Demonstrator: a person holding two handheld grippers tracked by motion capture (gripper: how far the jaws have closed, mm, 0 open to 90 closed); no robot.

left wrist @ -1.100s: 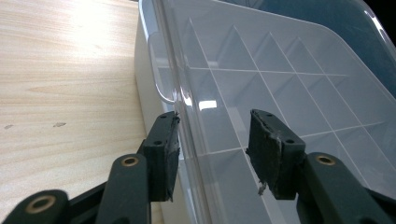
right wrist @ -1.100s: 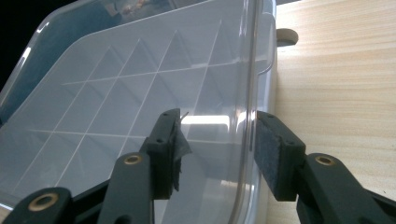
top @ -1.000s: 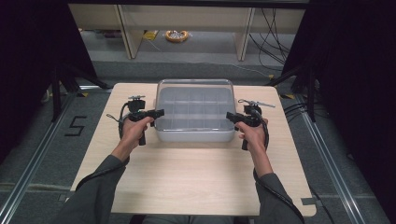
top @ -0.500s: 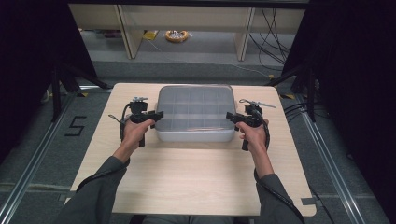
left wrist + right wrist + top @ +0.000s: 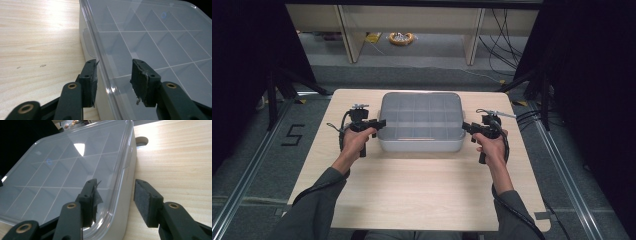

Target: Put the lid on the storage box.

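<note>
A grey plastic compartment box with a clear lid stands at the back middle of the wooden table. My left gripper is at the box's left side. In the left gripper view the left gripper straddles the lid's rim, one pad outside the box wall and the other over the lid; its jaws have just been opening, with a gap on both sides. My right gripper mirrors it at the box's right side. The right gripper also straddles the lid's rim, its jaws having just been closing, pads apart from it.
The box takes up the table's back half; bare wood lies in front of it and on both sides. Behind the table are shelf legs, a yellow ring-shaped object on the floor and cables at the right.
A second ago the lid stood a little higher over the box; now it lies flat on it. Both hands have stayed at the box's sides.
</note>
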